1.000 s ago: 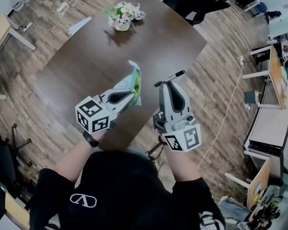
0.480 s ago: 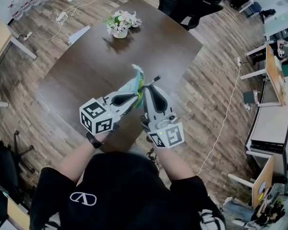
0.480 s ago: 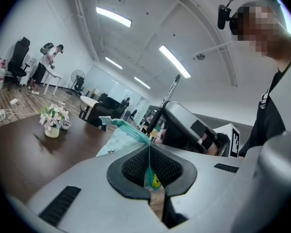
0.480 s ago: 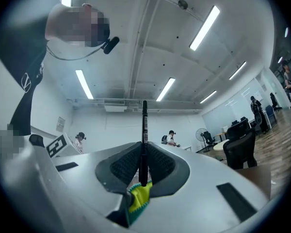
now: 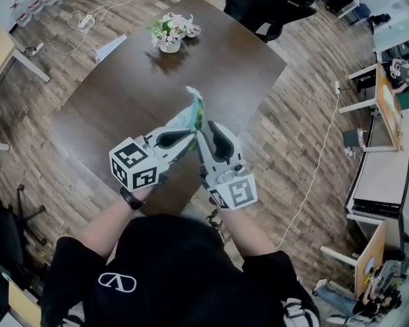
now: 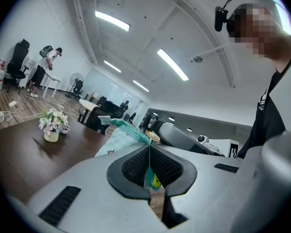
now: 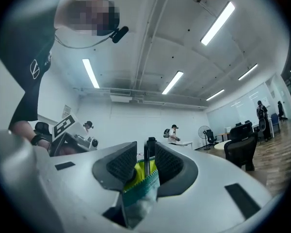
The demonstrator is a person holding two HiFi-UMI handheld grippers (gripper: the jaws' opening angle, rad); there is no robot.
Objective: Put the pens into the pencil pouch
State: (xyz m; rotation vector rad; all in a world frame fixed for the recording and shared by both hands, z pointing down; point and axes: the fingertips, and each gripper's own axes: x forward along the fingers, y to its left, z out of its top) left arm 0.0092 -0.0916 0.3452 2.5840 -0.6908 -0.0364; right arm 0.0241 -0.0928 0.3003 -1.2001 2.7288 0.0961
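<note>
jaws of the left gripper (image 6: 149,168) are clenched on the edge of the teal fabric pencil pouch (image 5: 195,112), which is held in the air over the dark brown wooden bench (image 5: 116,101). jaws of the right gripper (image 7: 144,165) are opening. btwn them the slim black pen (image 7: 150,152) is seen, w/ the pouch's zip rim and yellow-green lining bunched in the same gap. the pen lies against one pad only and a gap shows at the other, so it is judged released, not gripped. its lower end is hidden by the fabric, so how deep it sits can't be told.

step in hand, as judged: the pen is being let go into the pouch mouth, i.e. the insertion is near its end. no other pens are seen on the bench. only a white pot of pink and white flowers (image 5: 170,31) is stood at the far end, well apart. how many pens are left can't be told.

next move, as judged: the right jaws need to be drawn back clear of the rim w/o fabric or pen being dragged out. the left grip should be kept firm and the pouch steady so the pen isn't tipped out.
</note>
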